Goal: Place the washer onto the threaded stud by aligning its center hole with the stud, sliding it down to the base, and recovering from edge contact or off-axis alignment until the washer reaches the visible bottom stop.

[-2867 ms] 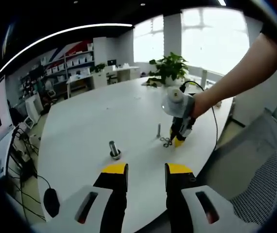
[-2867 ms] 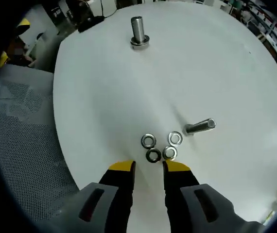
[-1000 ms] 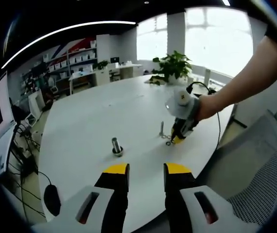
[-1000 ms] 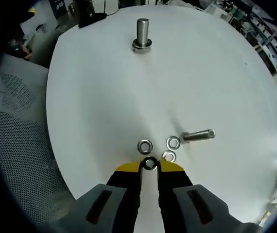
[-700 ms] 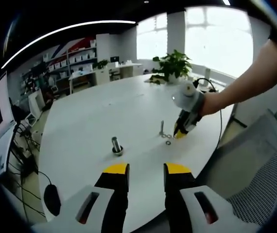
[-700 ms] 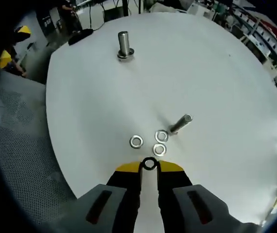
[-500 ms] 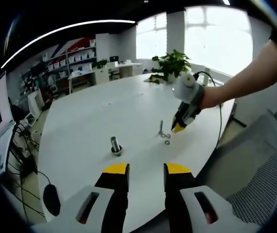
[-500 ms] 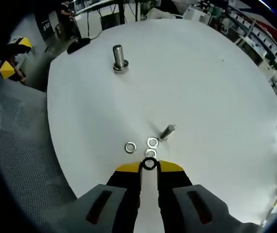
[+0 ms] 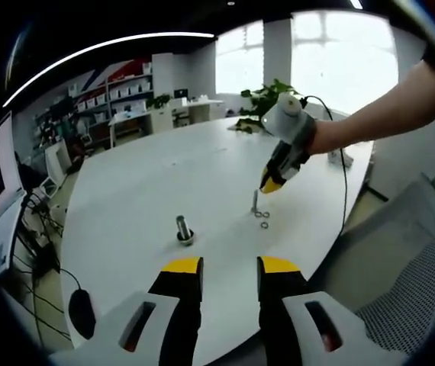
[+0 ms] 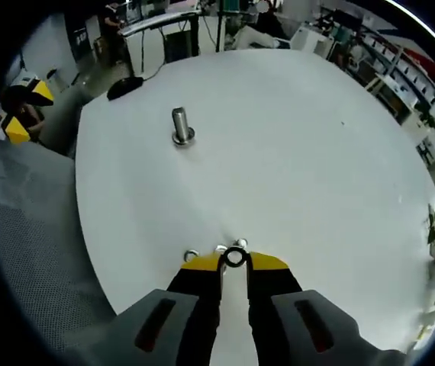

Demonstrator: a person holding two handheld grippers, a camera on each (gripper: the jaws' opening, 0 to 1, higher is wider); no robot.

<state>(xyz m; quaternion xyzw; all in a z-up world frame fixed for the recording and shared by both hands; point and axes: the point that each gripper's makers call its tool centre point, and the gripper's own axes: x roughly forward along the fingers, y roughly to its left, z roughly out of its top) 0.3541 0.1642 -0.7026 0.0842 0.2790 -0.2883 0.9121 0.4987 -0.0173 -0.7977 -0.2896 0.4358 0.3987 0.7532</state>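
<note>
Pinching a dark washer (image 10: 235, 258) between its tips, right gripper (image 10: 235, 261) hangs above table (image 10: 294, 152), well apart from upright stud (image 10: 180, 125). Left gripper (image 9: 230, 265): jaws apart, apparently holding nothing.

Two studs (image 9: 182, 229), four washers (image 10: 235, 258)

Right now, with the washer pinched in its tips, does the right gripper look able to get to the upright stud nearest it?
Probably yes. The right gripper holds the washer above the table, and the stud stands just below it in the left gripper view, nothing between them. The left gripper is well back.
</note>
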